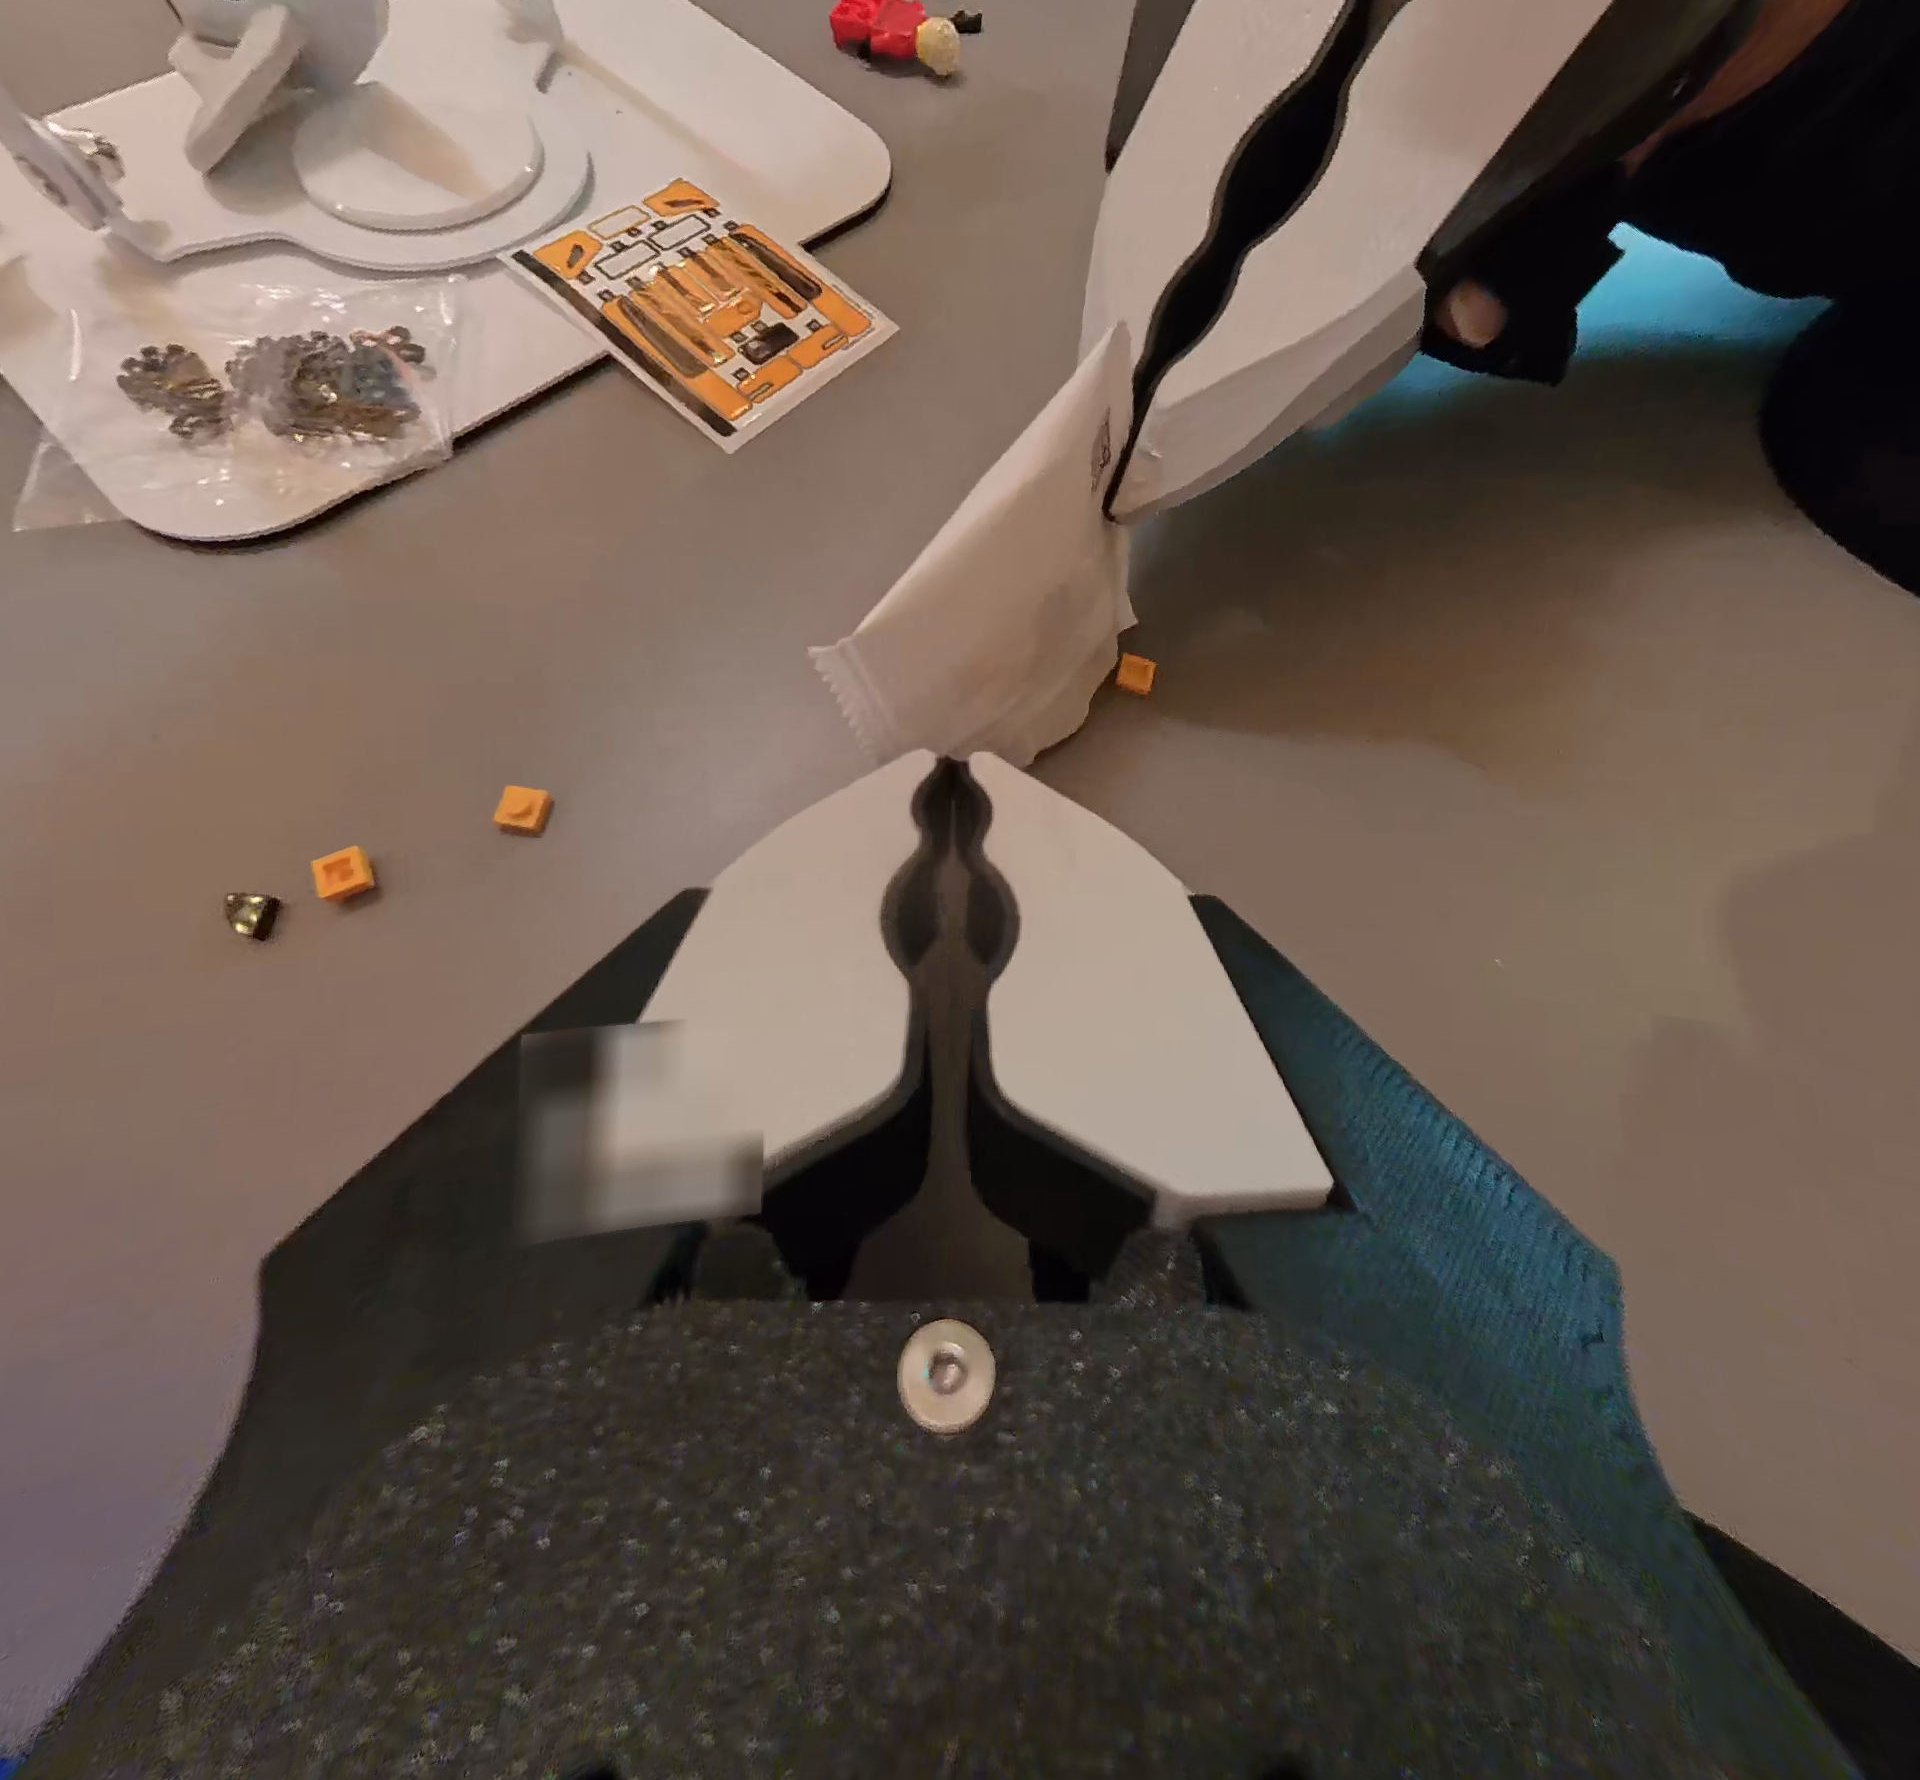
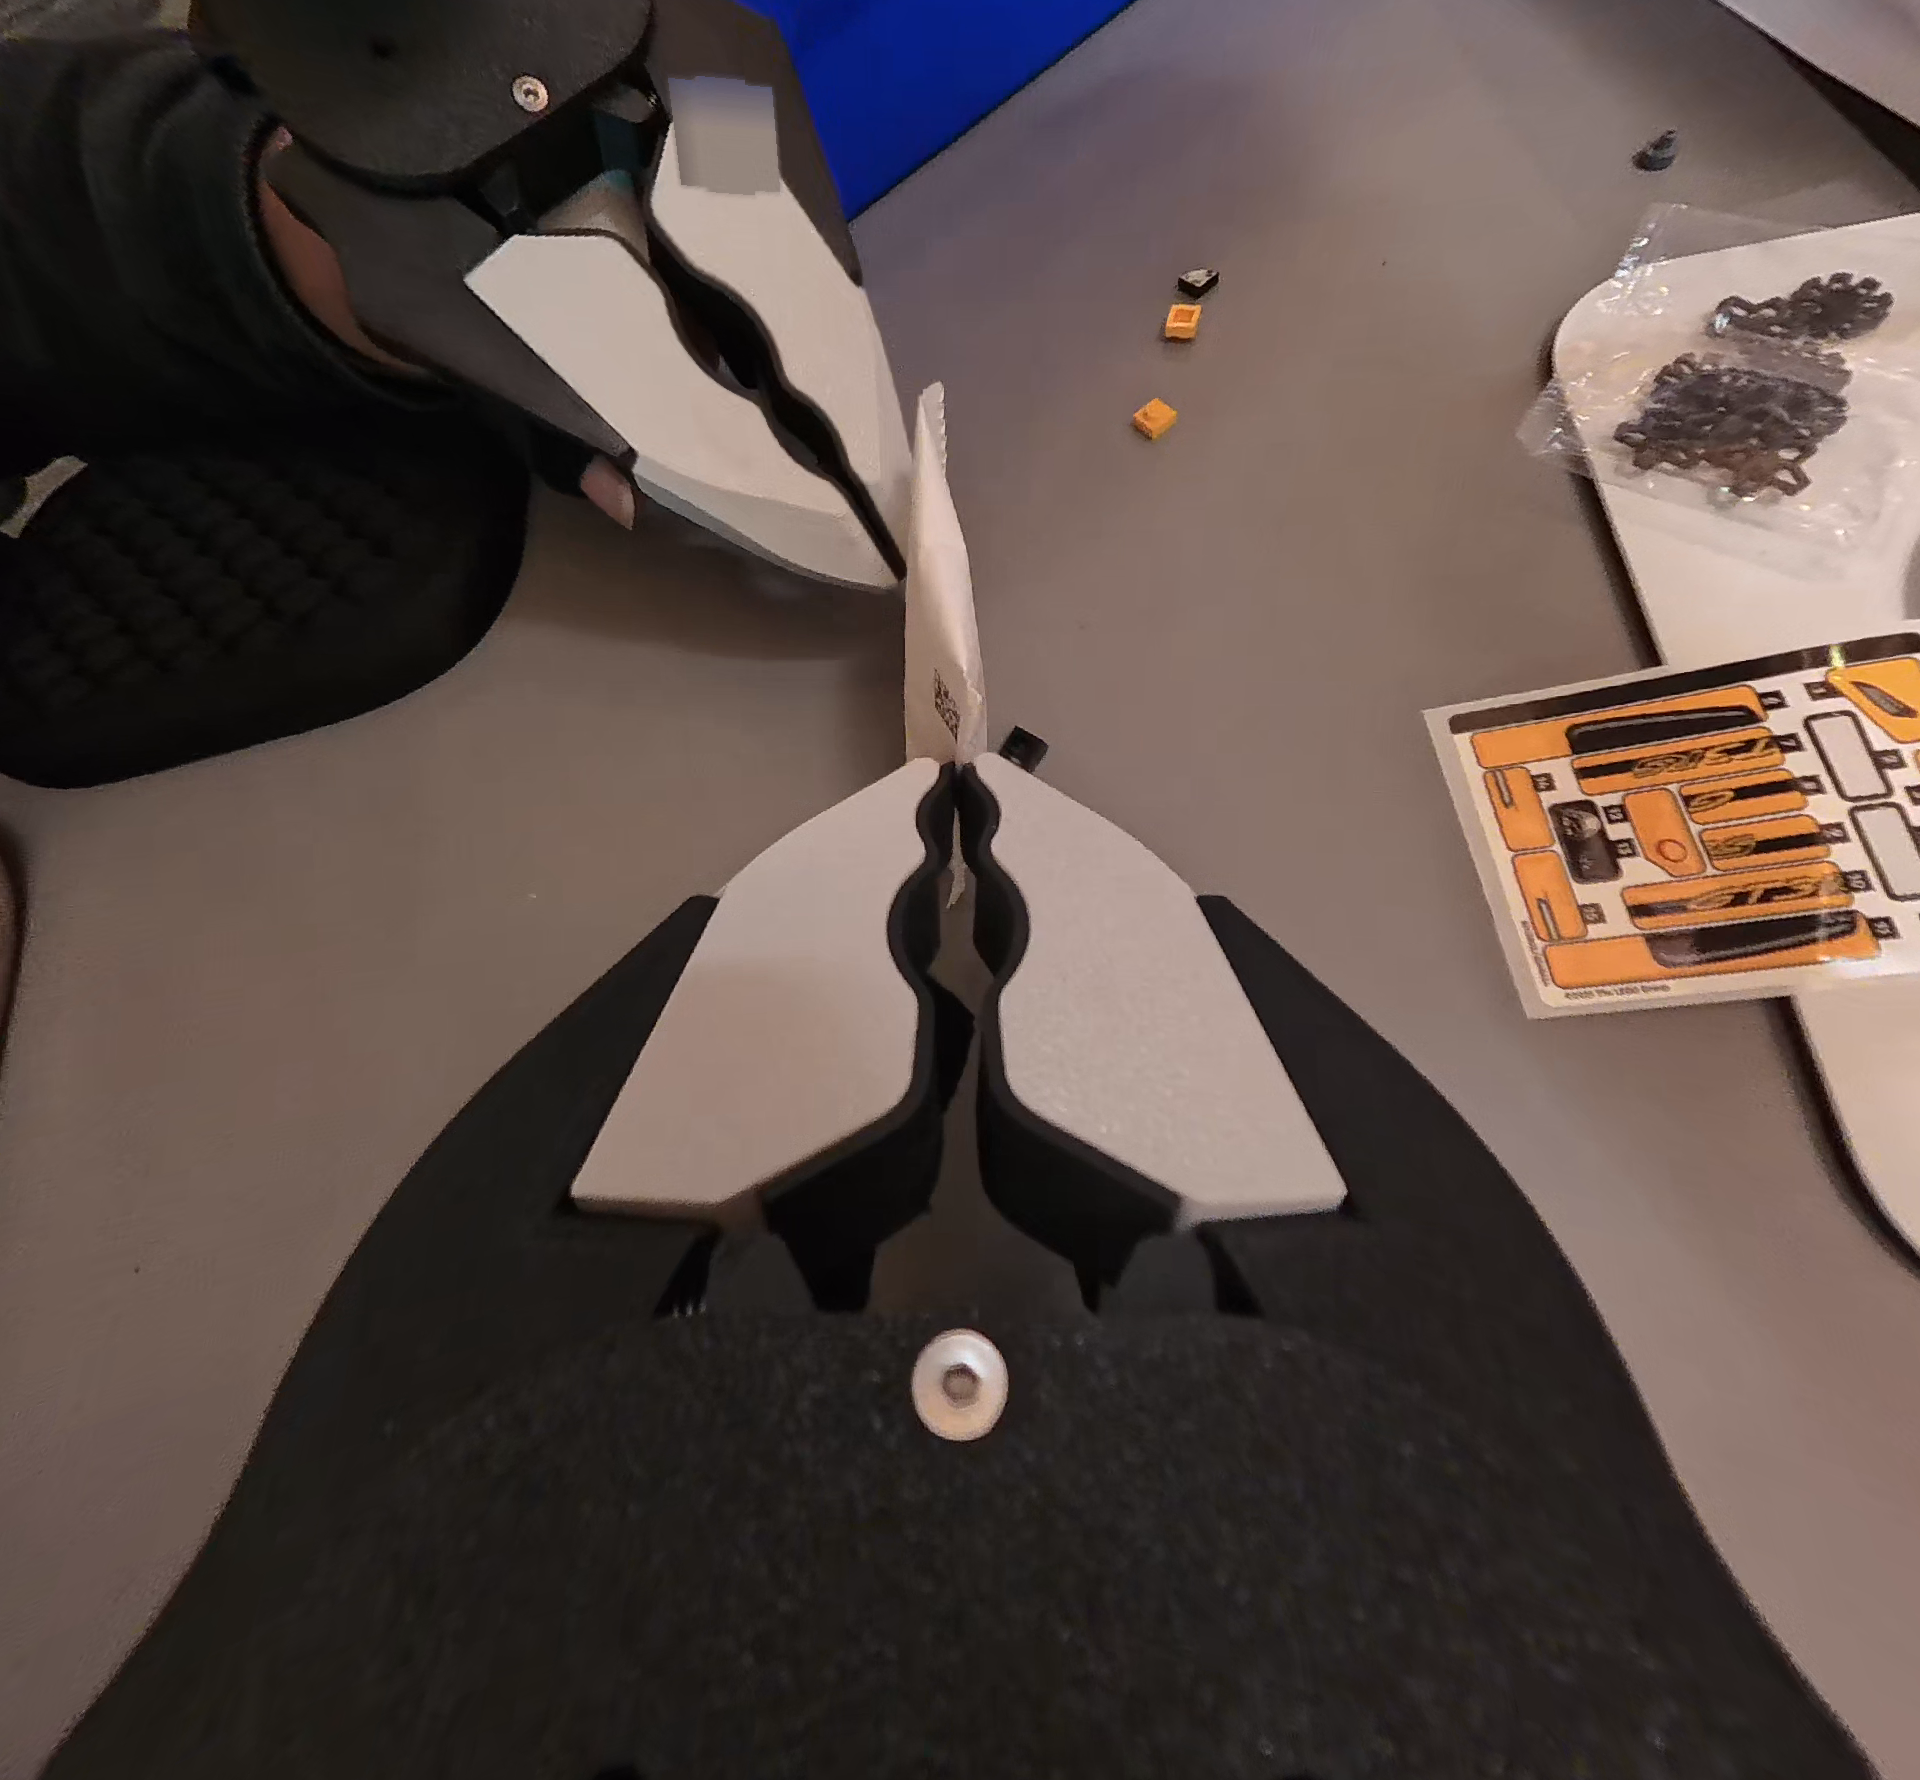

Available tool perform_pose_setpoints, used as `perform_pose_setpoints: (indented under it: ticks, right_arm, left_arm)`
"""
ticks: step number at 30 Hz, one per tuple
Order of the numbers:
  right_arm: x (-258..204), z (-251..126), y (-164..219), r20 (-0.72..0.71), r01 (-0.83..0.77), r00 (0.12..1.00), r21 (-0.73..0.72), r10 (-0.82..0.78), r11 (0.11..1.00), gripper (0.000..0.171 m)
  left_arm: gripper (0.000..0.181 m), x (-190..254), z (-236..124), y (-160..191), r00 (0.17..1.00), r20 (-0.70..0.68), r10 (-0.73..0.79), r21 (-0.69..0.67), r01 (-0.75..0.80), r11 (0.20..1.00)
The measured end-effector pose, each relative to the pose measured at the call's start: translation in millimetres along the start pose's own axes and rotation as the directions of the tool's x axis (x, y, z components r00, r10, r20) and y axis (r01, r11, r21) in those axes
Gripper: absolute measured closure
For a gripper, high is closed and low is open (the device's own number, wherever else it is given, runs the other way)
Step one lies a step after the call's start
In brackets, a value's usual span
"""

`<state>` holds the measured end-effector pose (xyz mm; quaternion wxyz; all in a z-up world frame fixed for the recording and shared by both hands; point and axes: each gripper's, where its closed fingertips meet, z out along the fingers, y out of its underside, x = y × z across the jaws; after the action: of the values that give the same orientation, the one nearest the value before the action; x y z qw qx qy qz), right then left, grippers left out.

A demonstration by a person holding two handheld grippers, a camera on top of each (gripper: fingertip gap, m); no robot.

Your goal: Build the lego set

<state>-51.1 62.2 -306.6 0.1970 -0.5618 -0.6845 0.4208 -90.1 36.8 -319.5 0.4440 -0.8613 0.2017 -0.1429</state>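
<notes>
L gripper (image 1: 951, 766) clamped on bag (image 1: 987, 608) bottom edge | R gripper (image 2: 956, 766) pinching opposite corner, at 1 o'clock in left view | bag stretched between both, off table (image 1: 1455, 899), likely to tear open | orange plates (image 1: 343, 873) loose at 9 | sticker sheet (image 1: 701, 307) at 11 | build not begun

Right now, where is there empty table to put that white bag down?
Both grippers, left and right, pinch the bag. Bare table lies right of the left gripper, past one orange piece. Crowded: the sticker sheet, white board and loose orange pieces on its left.
</notes>
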Motion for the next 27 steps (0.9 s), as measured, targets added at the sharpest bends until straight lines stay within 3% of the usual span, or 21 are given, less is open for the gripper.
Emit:
perform_pose_setpoints:
  ticks: [10, 15, 21, 27]
  right_arm:
    - [-2, -2, 1, 0.002, 0.016, 1.0, -0.003, -0.016, 1.0, 0.171]
    - [-6, -5, 4, 0.042, 0.038, 0.998, -0.004, -0.038, 0.999, 0.171]
    - [-8, -6, 7, 0.056, 0.069, 0.996, -0.014, -0.068, 0.998, 0.171]
    - [-5, -3, 3, 0.023, 0.065, 0.998, -0.001, -0.065, 0.998, 0.171]
  left_arm:
    - [0.181, -8, -3, -1, 0.999, 0.031, -0.041, 0.014, 0.041, 0.999]
    - [0.16, -4, 0, -1, 0.999, -0.012, -0.037, 0.021, 0.037, 0.999]
    - [0.172, 7, 3, -2, 0.997, -0.077, 0.018, 0.016, -0.017, 1.0]
    - [0.178, 9, 4, -2, 0.995, -0.091, -0.043, -0.001, 0.043, 0.999]
